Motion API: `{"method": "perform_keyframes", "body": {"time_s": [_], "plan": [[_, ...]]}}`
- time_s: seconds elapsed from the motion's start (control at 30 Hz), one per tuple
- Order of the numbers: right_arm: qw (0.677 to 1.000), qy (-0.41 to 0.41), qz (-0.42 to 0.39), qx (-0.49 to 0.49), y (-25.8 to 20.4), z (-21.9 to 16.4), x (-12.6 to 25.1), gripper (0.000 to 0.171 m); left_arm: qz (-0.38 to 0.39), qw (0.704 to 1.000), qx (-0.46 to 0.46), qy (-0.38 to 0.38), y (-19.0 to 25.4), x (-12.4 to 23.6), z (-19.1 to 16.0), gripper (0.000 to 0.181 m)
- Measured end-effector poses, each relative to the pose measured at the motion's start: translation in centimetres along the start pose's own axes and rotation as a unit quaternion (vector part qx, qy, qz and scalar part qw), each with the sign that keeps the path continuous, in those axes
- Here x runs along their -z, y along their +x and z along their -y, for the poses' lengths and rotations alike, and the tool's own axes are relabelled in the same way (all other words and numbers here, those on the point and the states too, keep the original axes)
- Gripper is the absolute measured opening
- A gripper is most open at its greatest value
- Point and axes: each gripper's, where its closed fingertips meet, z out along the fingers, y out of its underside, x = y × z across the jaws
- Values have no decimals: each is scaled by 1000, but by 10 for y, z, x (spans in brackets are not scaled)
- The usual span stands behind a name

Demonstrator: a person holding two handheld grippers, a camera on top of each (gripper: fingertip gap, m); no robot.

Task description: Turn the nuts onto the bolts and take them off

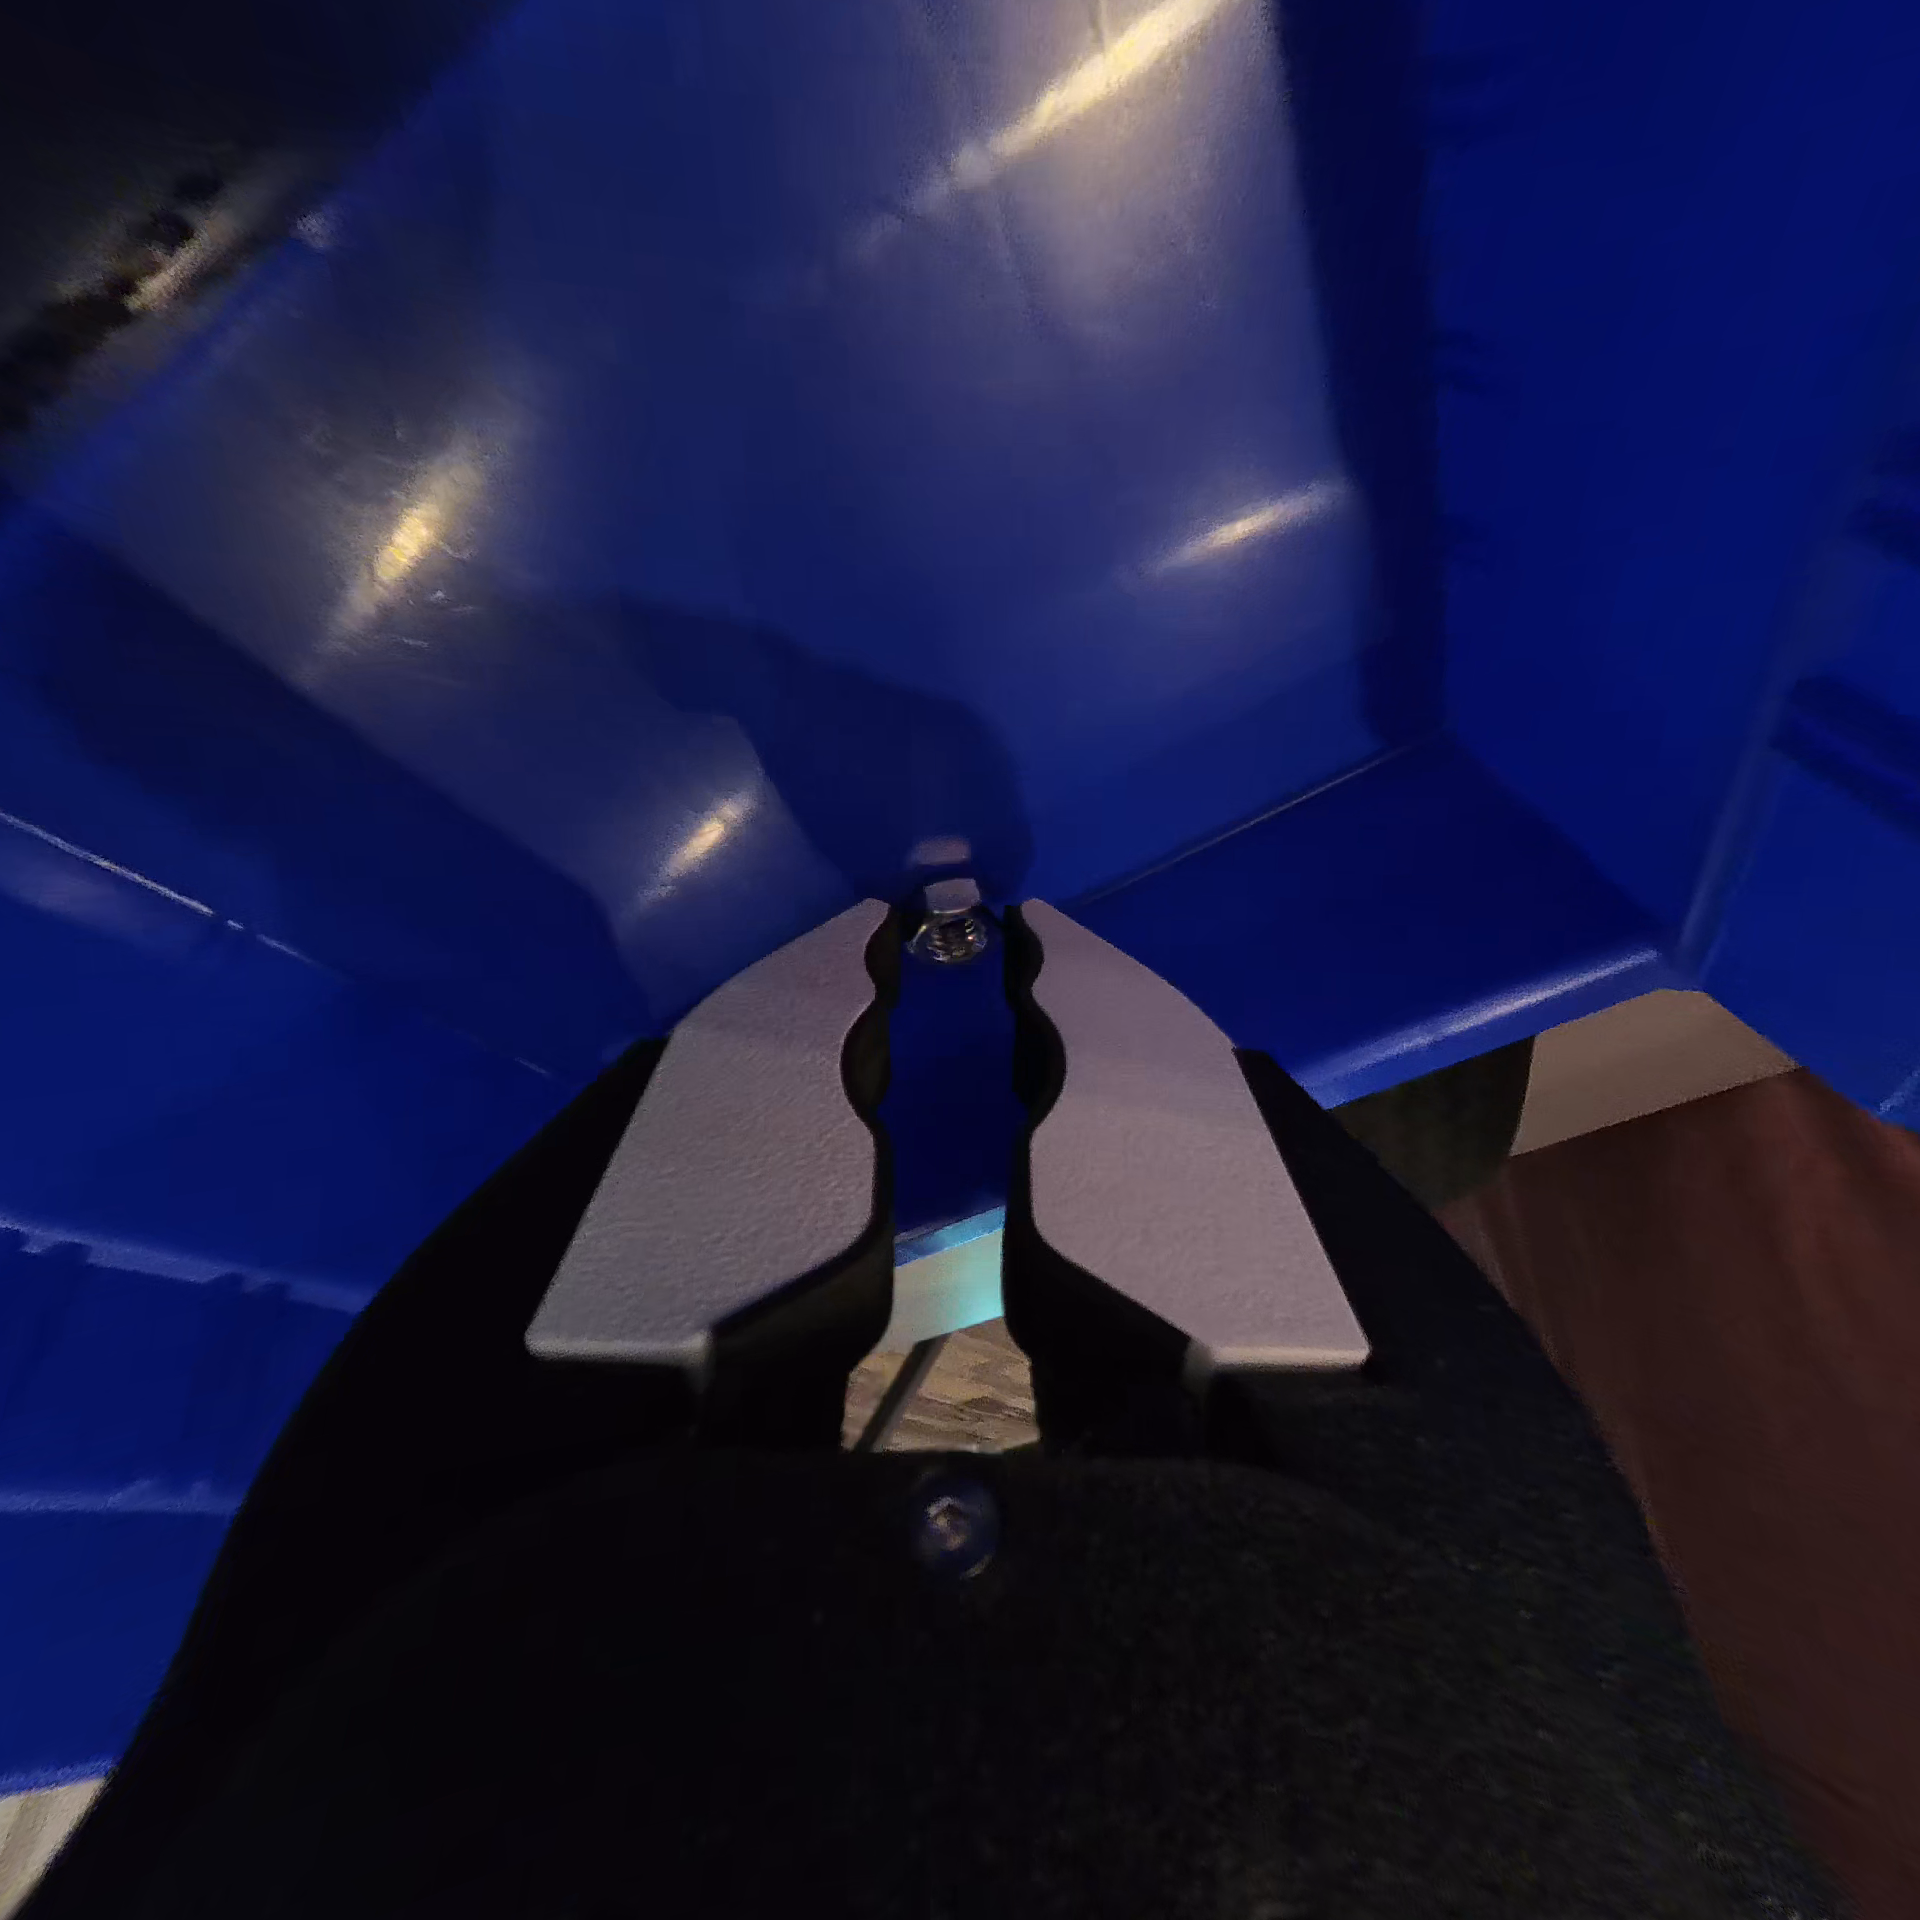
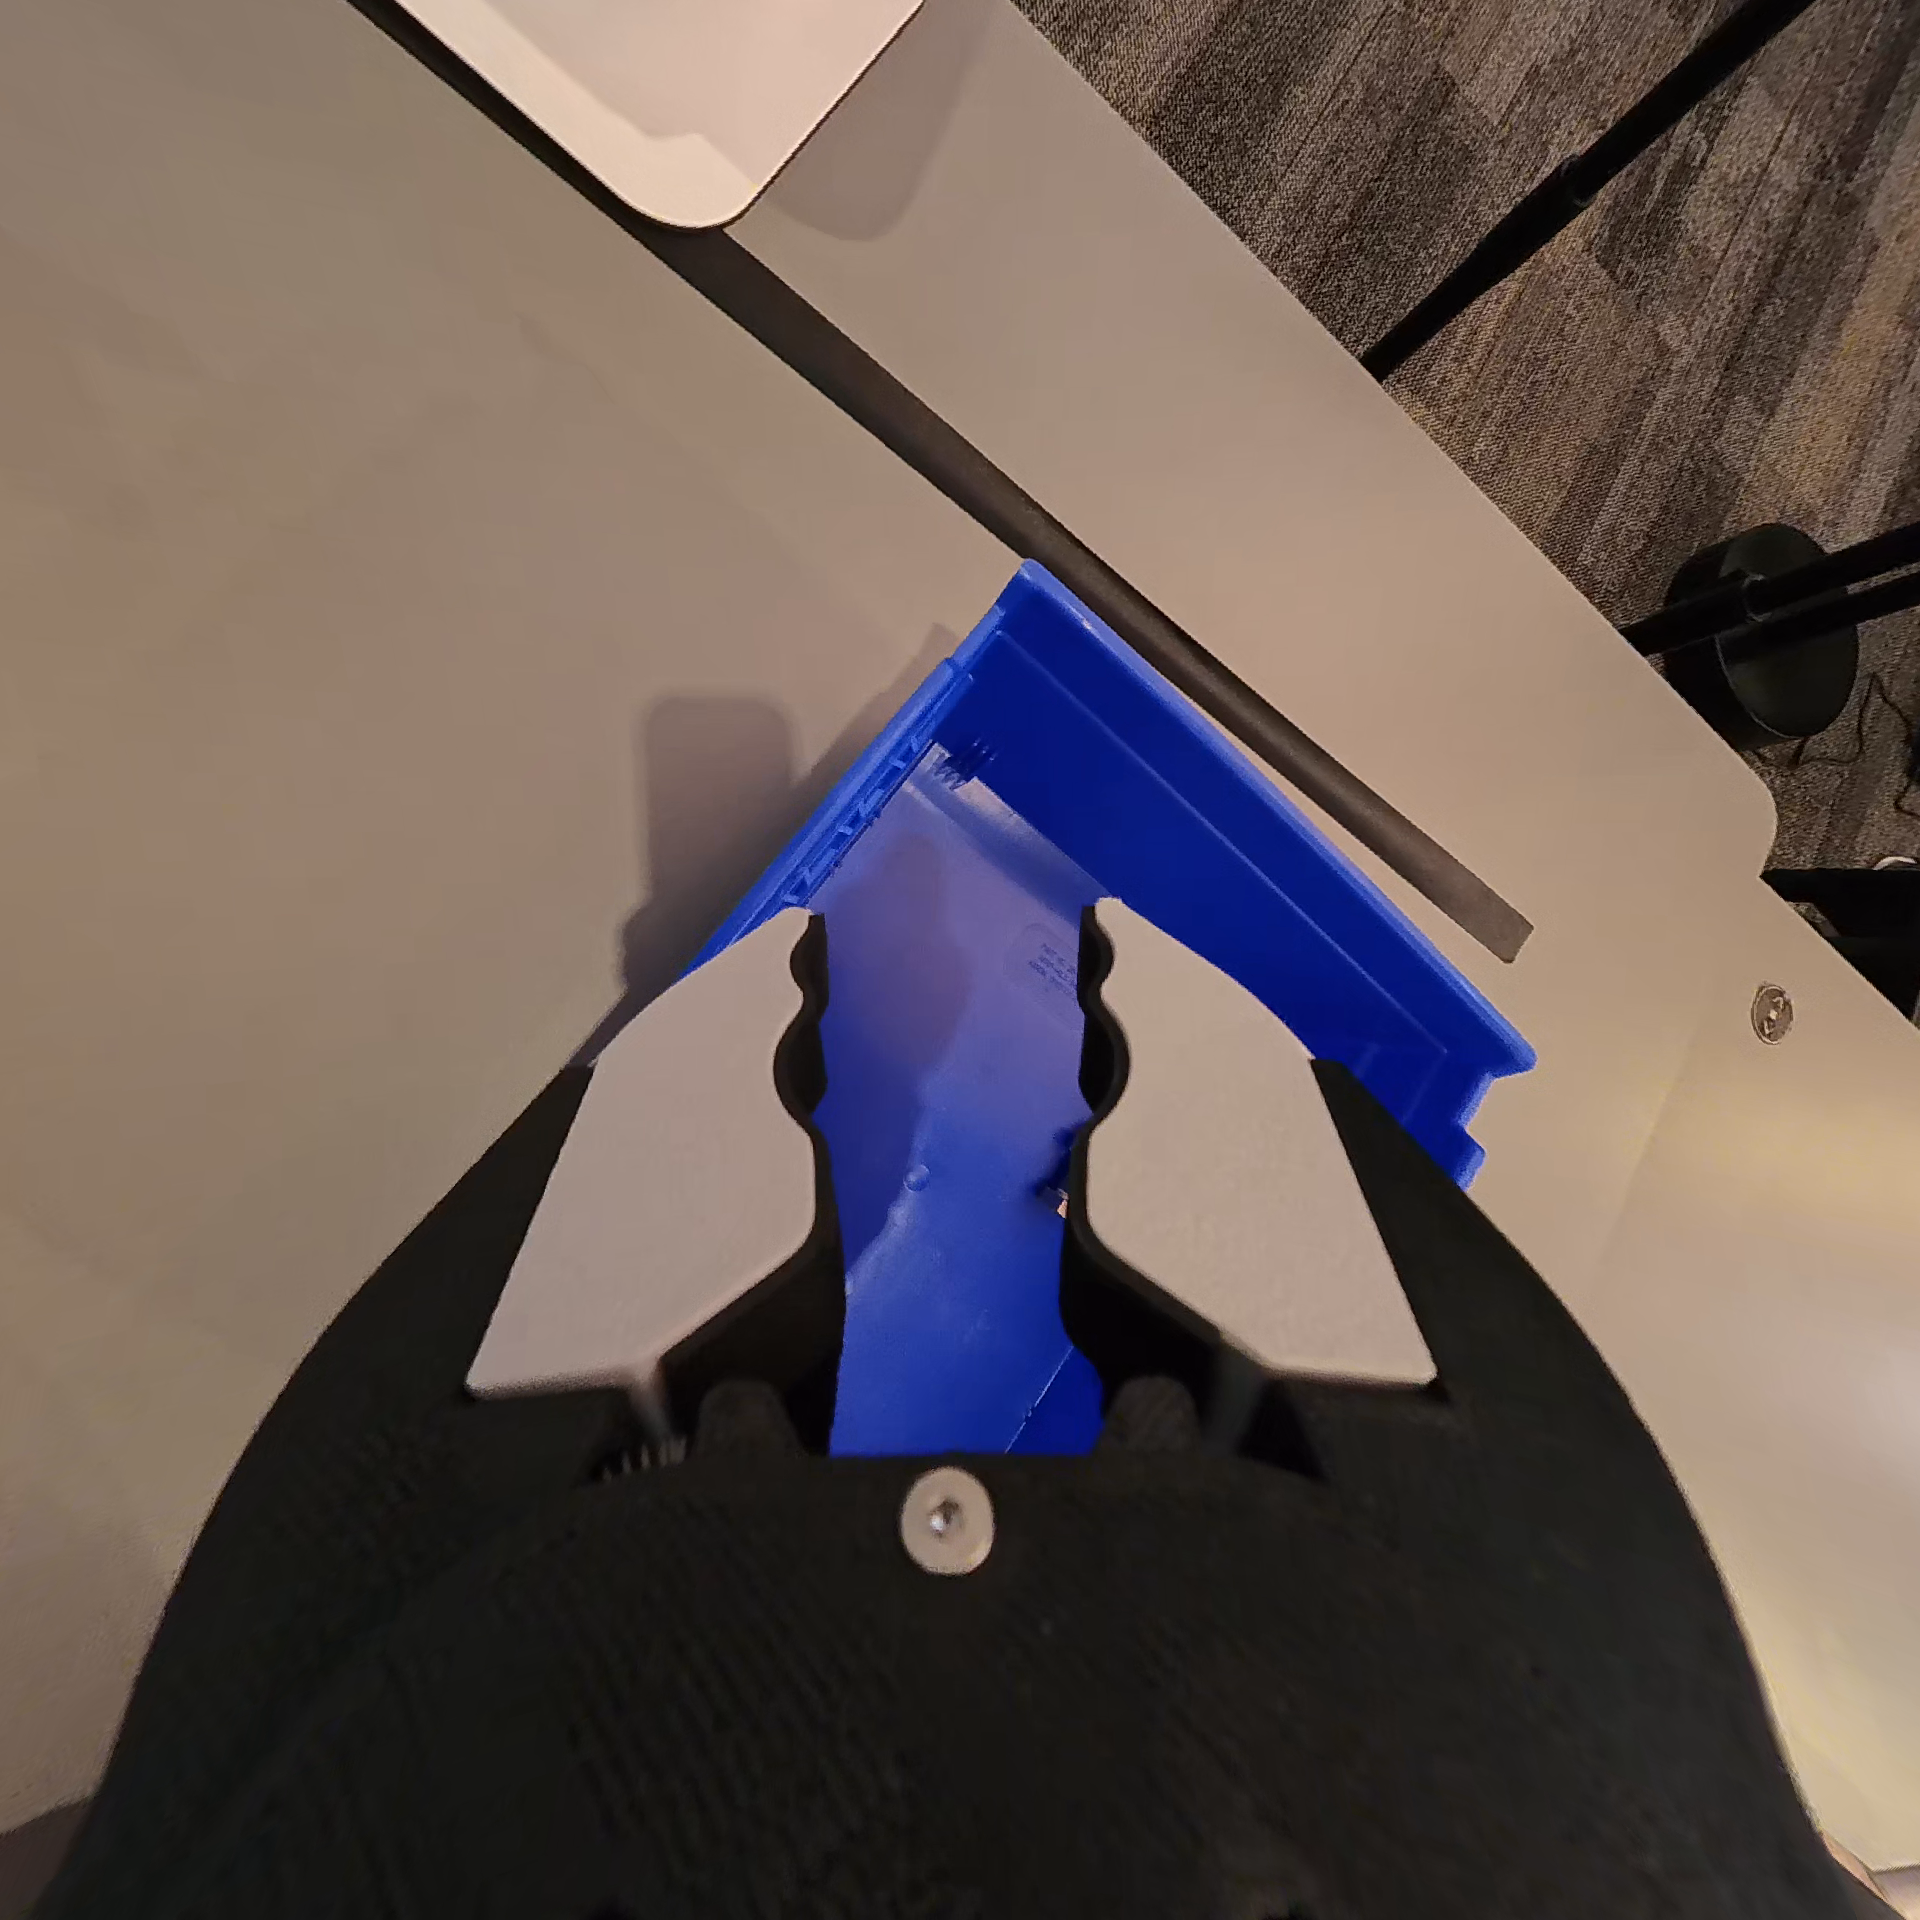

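Note:
In the left wrist view my left gripper (image 1: 943, 914) reaches deep into a blue plastic bin (image 1: 1039, 436). Its fingertips are closed on a small silver hex nut (image 1: 941, 939) low against the bin's inner wall. The nut's threaded hole faces the camera. No bolt shows clearly. In the right wrist view my right gripper (image 2: 948, 920) hovers over the same blue bin (image 2: 1195, 831) with its jaws wide apart and nothing between the fingertips. A small dark item (image 2: 1051, 1195) beside the right finger is too hidden to name. The left gripper does not show there.
The bin stands on a beige table (image 2: 364, 571) beside a dark seam (image 2: 1039, 520) between two tabletops. A pale flat tray (image 2: 665, 94) lies at the far edge. Carpet and black stand legs (image 2: 1766, 644) are beyond the table on the right. Left tips to right tips: about 55 cm.

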Motion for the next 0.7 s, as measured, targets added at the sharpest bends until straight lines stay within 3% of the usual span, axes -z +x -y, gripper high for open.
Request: {"method": "perform_keyframes", "body": {"time_s": [0.27,0.5,0.7], "plan": [[1000,-1,-2,2,0,0,0,47,-19,997,-8,80,3,37,11,18],[1000,-3,-3,7,-3,1,1,47,-8,983,-65,171,35,112,30,11],[1000,5,6,10,-4,3,2,47,29,983,-98,154,39,91,35,0]]}}
